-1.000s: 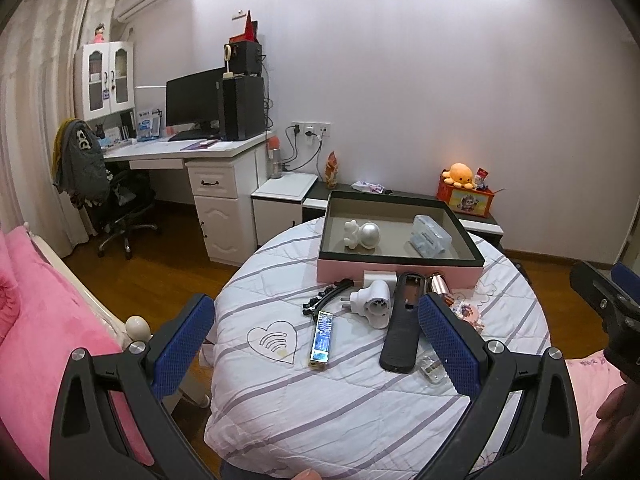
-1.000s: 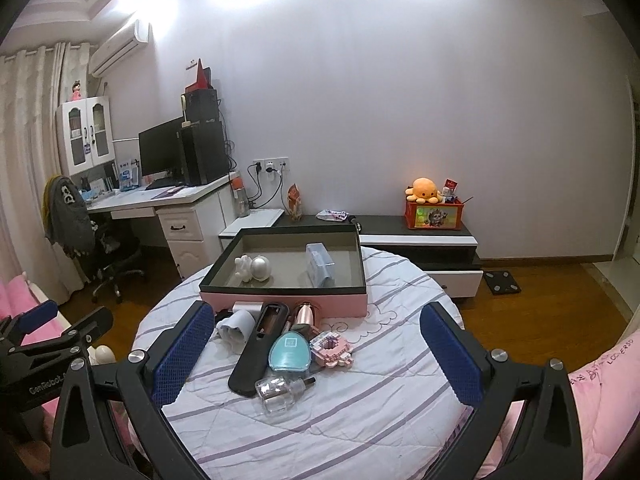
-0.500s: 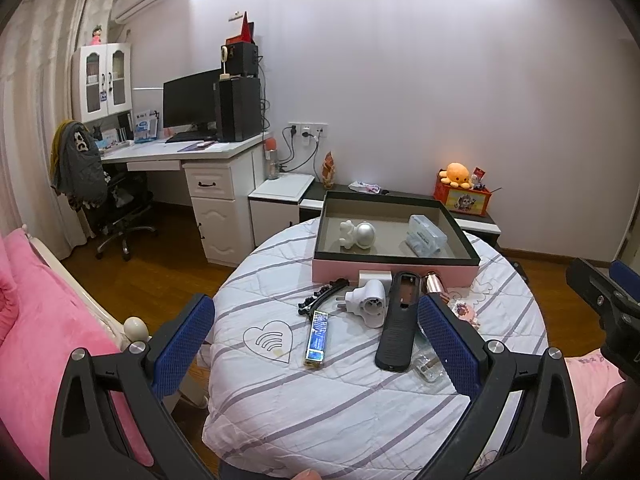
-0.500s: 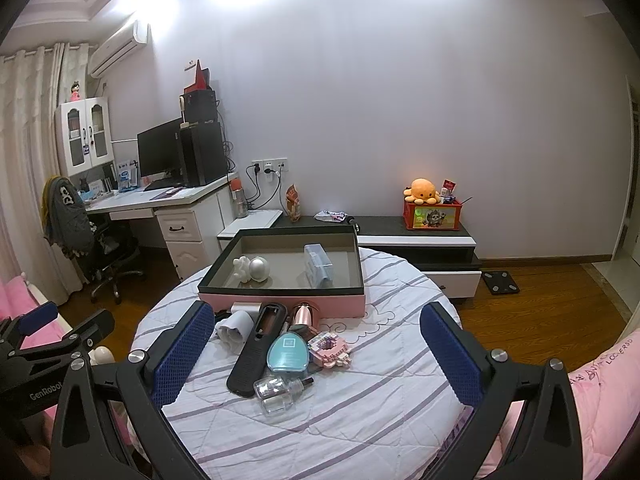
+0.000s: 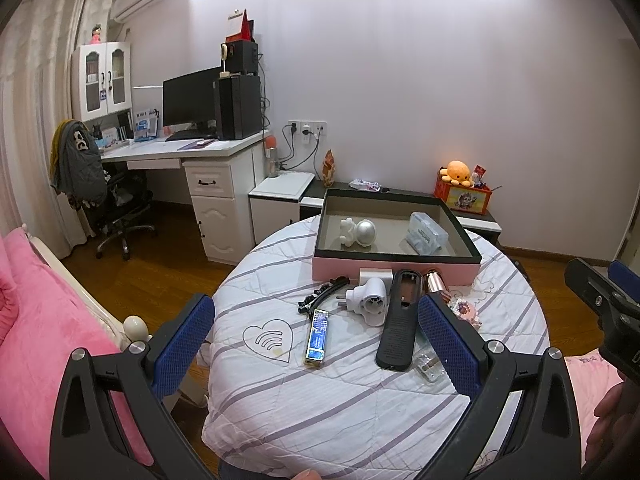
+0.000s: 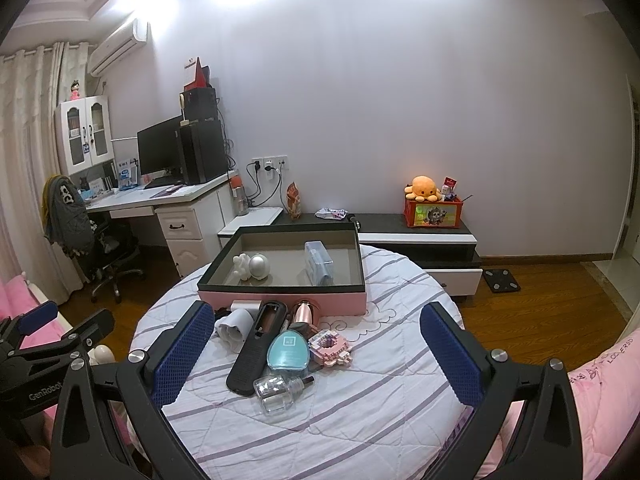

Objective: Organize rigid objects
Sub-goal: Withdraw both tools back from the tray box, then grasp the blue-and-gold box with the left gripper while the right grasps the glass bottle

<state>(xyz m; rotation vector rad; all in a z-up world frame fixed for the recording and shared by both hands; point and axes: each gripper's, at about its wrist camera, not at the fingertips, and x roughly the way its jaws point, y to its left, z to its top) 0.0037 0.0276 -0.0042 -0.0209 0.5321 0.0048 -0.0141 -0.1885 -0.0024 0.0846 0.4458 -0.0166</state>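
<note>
A pink box with a black rim [image 5: 396, 270] [image 6: 280, 302] sits at the far side of a round table. Inside lie a white-and-silver figure [image 5: 358, 232] [image 6: 252, 266] and a clear case [image 5: 426, 234] [image 6: 318, 262]. In front lie a black remote [image 5: 396, 320] [image 6: 256, 346], white plug [image 5: 370, 300], blue stick [image 5: 318, 334], black clip [image 5: 320, 294], teal case [image 6: 288, 350], pink block toy [image 6: 330, 348], clear bottle [image 6: 280, 390] and rose-gold tube [image 6: 302, 314]. My left gripper [image 5: 316, 348] and right gripper [image 6: 316, 356] hang open and empty above the table's near side.
The table wears a white quilt with purple stripes [image 5: 340, 400]. A pink bed [image 5: 36, 320] lies left. A desk with monitor [image 5: 188, 148] and a chair [image 5: 108, 204] stand at the back left. A low cabinet with an orange plush [image 6: 424, 190] runs along the wall.
Both grippers drifted slightly back and up, so the table sits a little lower in view. Nothing on the table moved.
</note>
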